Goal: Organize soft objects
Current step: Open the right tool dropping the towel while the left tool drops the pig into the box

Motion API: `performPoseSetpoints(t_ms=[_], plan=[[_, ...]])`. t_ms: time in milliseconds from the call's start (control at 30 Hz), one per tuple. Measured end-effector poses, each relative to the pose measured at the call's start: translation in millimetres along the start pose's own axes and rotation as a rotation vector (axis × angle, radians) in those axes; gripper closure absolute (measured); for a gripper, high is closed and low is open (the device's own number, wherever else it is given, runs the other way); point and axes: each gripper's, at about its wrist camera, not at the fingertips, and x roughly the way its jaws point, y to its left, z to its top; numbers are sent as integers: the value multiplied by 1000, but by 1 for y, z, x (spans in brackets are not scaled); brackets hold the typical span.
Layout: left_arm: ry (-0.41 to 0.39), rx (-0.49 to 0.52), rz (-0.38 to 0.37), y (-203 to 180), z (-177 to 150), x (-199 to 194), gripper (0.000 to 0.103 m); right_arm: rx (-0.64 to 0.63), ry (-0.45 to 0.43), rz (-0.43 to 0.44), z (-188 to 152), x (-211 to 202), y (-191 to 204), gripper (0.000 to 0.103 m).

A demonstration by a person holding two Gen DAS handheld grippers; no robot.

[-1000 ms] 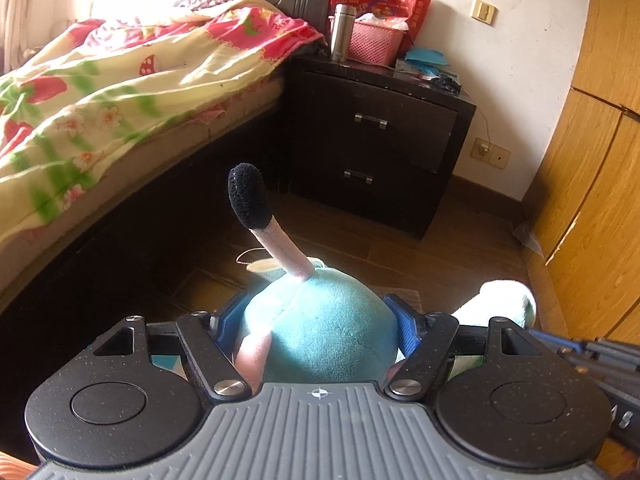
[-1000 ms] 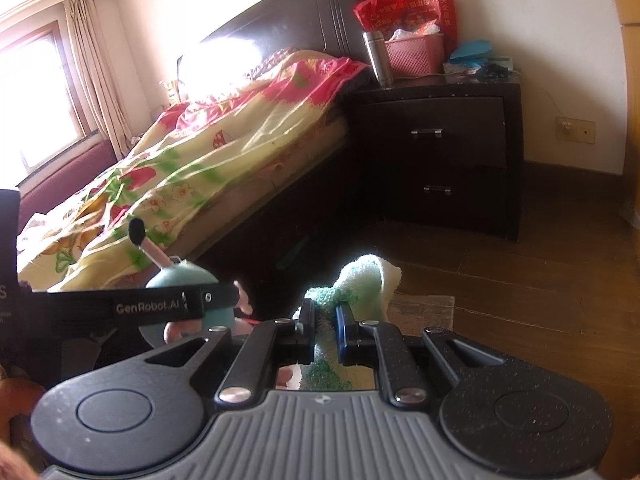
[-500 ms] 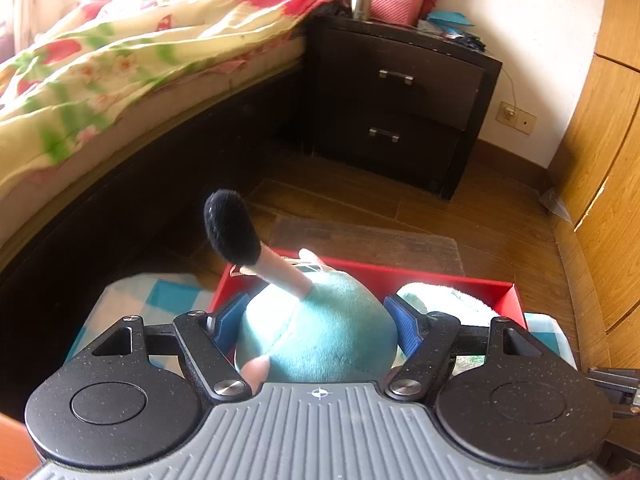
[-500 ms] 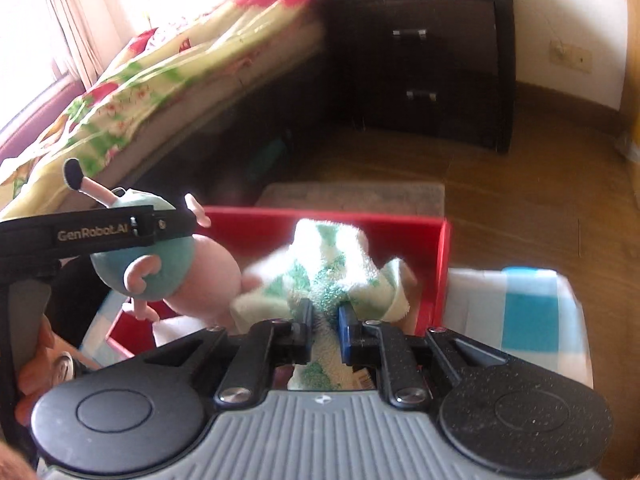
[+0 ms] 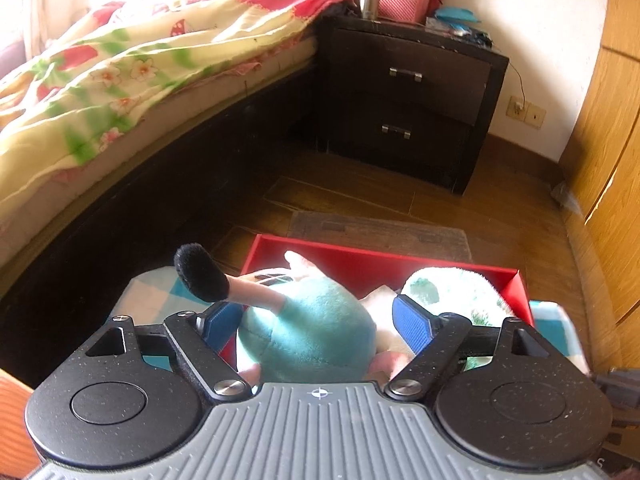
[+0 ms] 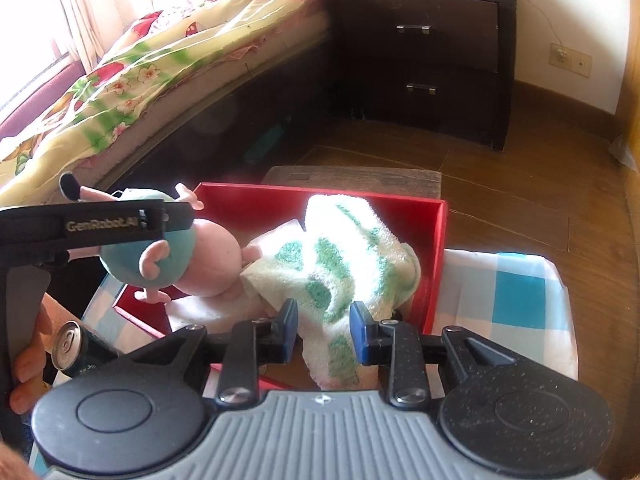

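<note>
Both grippers are releasing soft things into the red box [image 6: 438, 256], which is sitting on a blue-and-white checked cloth [image 6: 516, 284] over the tabletop; nearest, the right gripper [image 6: 324, 330] is standing part open, its jaws having just been opening, and the green-and-white towel [image 6: 344, 256] is lying loose between the blue pads, sagging over the near edge of the box while most of it is heaped inside, so it looks let go rather than pinched. Beside the towel, over the left part of the box, the left gripper [image 5: 316, 316] is spread wide, its jaws also having just been opening; the teal-and-pink plush toy [image 5: 308, 336] is sitting between the pads with a gap showing on the right side, apparently being dropped next to the towel. A drink can [image 6: 72, 346] is lying just outside the box's left corner, near a hand [image 6: 28, 368]. Beyond the box lie a floor mat [image 5: 380, 232], the bed [image 5: 120, 80] and a dark nightstand [image 5: 408, 96]. Whether the plush is already resting on the box floor is hidden by its own body, and the box's near wall is cut off by the gripper housings.
</note>
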Motion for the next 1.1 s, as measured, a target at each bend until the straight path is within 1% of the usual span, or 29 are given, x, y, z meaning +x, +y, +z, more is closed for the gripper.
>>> performPoseSetpoints(t_ms=[67,133,167,200,267,467,633,667,733,833,933,1000,1100], plan=[[-5,-7,3,2,2,-6,23,18,6,7,-2,-3,-3,96],[-1,-8,9,2,3,-10,22,24,7,-6,-4,-6,-4,95],[5,-6,9,2,2,-12,22,25,9,-10,-5,-8,-4,94],[10,-5,8,2,1,-13,22,27,11,-13,-7,-9,-4,90],[16,0,12,2,-3,-16,22,35,7,-11,-11,-14,-4,87],[8,1,2,4,-14,-33,22,48,10,-8,-25,-27,-5,87],[5,8,9,9,-15,-42,21,55,22,-6,-36,-35,-2,87],[-6,-3,6,12,-15,-43,21,53,23,-5,-38,-37,-2,87],[-48,-19,-24,15,-10,-51,21,49,18,4,-41,-41,1,87],[-125,-26,-46,14,1,-64,17,59,8,30,-43,-43,0,87],[-148,2,-61,8,6,-74,16,67,-1,41,-44,-43,-1,87],[-131,22,-78,3,4,-75,16,73,-4,40,-45,-45,-3,87],[-96,41,-83,-6,-8,-74,16,88,1,34,-49,-48,-7,87]])
